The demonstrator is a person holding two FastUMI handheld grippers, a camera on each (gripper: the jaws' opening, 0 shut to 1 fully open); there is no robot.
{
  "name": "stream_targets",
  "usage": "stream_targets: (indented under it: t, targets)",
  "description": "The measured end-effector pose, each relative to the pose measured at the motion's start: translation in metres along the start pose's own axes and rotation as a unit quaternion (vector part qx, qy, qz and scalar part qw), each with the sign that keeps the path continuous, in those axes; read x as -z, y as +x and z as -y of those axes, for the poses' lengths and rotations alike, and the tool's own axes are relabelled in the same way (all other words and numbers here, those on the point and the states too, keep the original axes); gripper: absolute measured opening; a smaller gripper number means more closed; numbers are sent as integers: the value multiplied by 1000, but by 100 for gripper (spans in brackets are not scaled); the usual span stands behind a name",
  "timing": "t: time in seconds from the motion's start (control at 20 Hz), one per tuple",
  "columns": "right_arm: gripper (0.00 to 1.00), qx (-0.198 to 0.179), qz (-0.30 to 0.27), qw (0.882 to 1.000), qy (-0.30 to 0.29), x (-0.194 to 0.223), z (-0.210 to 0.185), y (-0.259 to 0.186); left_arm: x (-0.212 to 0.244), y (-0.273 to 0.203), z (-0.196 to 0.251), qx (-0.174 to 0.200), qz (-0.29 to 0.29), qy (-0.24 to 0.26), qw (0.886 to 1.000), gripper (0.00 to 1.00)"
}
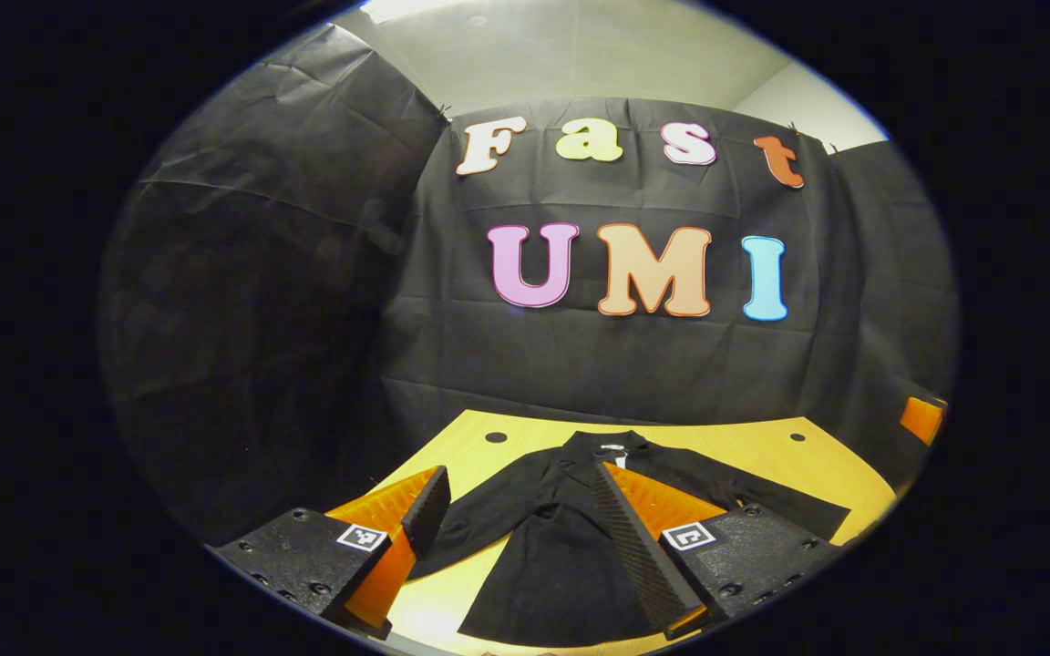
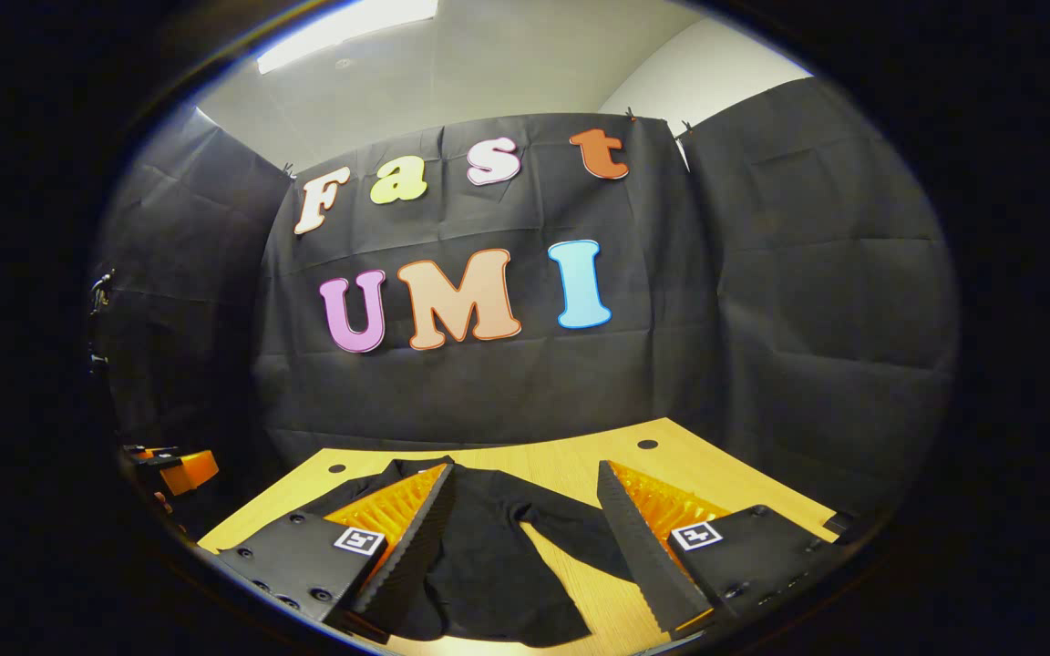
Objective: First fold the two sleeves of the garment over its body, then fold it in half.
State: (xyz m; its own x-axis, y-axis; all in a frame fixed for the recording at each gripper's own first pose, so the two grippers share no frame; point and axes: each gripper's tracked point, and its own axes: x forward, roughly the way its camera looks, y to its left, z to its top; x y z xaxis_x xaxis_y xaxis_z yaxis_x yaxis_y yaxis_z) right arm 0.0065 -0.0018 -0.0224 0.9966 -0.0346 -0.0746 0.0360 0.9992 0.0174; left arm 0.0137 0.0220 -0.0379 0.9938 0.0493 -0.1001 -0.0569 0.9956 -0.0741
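Left gripper view: the left gripper (image 1: 518, 510) hangs above the black garment (image 1: 552, 556), fingers spread apart, gripping nothing. The garment lies flat on the yellow table (image 1: 744, 446), sleeves out sideways. Right gripper view: the right gripper (image 2: 525, 510) hangs over the garment's sleeve (image 2: 571, 528), fingers likewise apart.
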Motion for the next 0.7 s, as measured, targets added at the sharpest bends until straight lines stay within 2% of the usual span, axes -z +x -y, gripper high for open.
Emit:
stream_targets:
  t: [0.25,0.3,0.7]
  targets:
    - [96,11,2,1000,-8,0,-3,8,4,6,-11,0,-10,3,1000,94]
    - [98,13,4,1000,-10,-2,-3,9,4,8,-14,-1,-9,3,1000,94]
    - [96,15,-6,1000,-13,0,4,27,-1,20,-23,-23,-2,-4,1000,93]
